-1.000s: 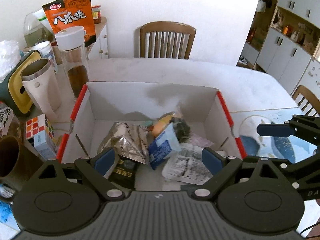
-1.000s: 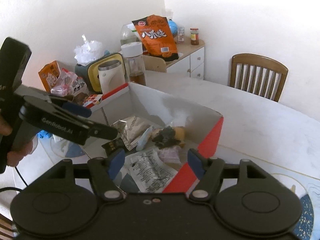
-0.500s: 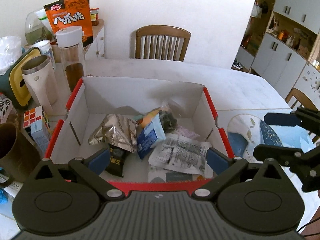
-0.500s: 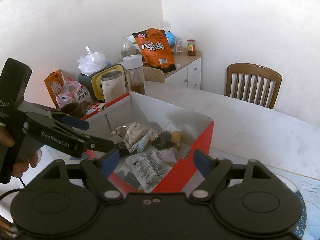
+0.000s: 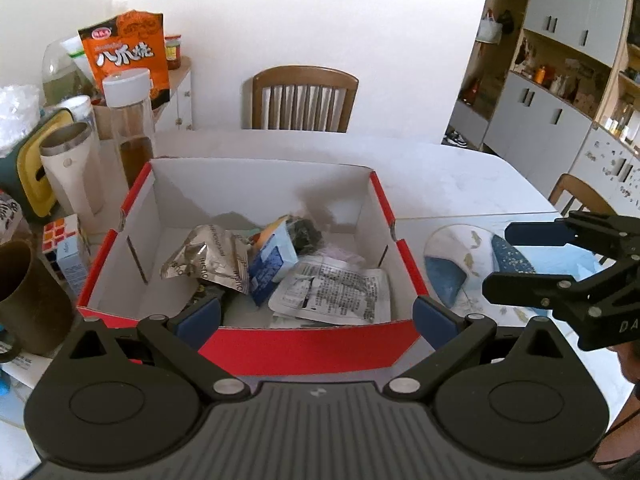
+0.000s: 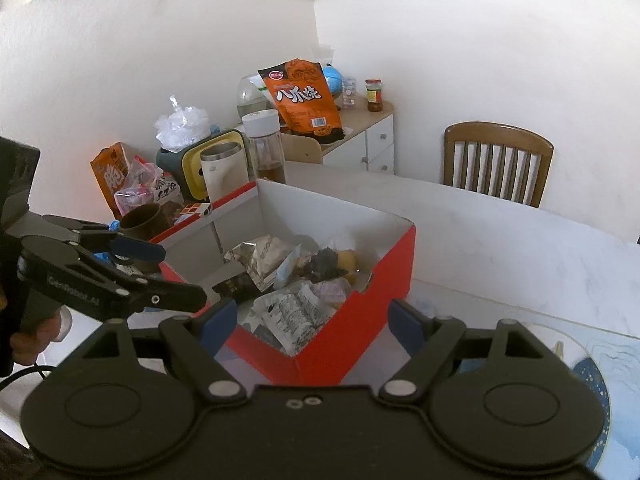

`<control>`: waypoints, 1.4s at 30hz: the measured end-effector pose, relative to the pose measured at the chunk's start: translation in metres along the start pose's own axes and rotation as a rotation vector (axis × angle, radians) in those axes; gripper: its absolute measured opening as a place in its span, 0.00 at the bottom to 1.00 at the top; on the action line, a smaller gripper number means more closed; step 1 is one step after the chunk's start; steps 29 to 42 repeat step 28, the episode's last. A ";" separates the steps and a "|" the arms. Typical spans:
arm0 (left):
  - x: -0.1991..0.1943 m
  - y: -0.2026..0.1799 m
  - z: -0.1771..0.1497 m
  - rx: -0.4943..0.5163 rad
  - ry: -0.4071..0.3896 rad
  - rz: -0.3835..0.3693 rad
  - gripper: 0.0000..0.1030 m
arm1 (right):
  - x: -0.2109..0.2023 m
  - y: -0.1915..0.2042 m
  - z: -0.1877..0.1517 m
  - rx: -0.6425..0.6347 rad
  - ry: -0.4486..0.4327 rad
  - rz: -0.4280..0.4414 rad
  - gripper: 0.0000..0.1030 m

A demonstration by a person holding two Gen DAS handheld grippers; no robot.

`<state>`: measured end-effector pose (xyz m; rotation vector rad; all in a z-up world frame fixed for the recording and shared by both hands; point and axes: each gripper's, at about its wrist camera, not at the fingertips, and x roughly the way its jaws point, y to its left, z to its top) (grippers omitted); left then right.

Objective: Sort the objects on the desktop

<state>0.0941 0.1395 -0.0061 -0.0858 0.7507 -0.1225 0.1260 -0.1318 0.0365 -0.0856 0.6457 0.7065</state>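
Box (image 5: 304,346) sits before the open, empty left hand-held gripper (image 5: 316,318).

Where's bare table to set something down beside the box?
Free: the white tabletop behind and right of the box, toward the chair. Crowded: the box's left side, with mug, cube, tumbler and bottle.
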 end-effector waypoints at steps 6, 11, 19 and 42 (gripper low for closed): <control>-0.003 -0.005 -0.005 0.009 -0.005 0.023 1.00 | -0.002 -0.001 -0.001 0.003 -0.001 0.003 0.81; -0.005 -0.001 -0.009 -0.012 -0.002 0.050 1.00 | -0.004 0.000 -0.003 0.004 0.003 0.009 0.81; -0.008 0.005 -0.016 -0.045 0.006 0.068 1.00 | -0.004 0.002 -0.004 0.007 0.008 0.014 0.81; -0.007 0.006 -0.022 -0.040 0.028 0.111 1.00 | -0.003 0.003 -0.008 0.016 0.015 0.009 0.81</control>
